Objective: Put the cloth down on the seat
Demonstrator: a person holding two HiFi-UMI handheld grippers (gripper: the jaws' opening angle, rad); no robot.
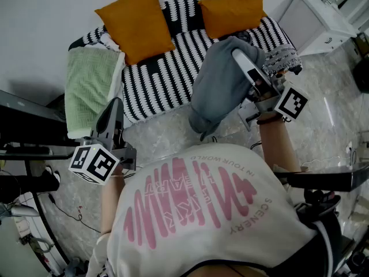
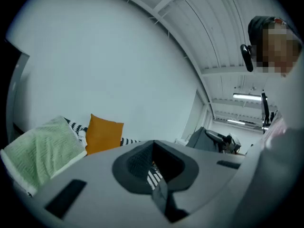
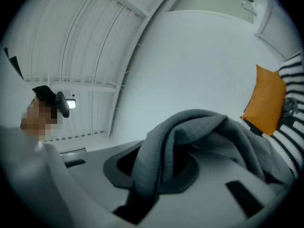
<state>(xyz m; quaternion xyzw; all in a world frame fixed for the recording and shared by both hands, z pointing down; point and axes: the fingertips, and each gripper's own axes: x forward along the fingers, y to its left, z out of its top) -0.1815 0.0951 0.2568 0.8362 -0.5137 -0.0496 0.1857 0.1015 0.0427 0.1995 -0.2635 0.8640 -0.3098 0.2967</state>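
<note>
Head view, left to right: a green towel lies over the arm of the sofa at 9 o'clock. Just below the towel, the left gripper points toward 12 o'clock. Its jaws are drawn together with nothing between them, and the left gripper view shows only striped fabric through the slit.

The striped seat and two orange cushions fill 12 o'clock. The grey cloth is off the seat, held in the air over its front edge. It is bunched over the tips of the right gripper and hangs from them toward 7 o'clock. In the right gripper view the jaws are clenched on a fold of it, and the rest drapes toward 3 o'clock.

At 6 o'clock the person's shirt reads "SCENERY" and what looks like "IN YOUR WORLD". Its large pink lettering is not legible.
</note>
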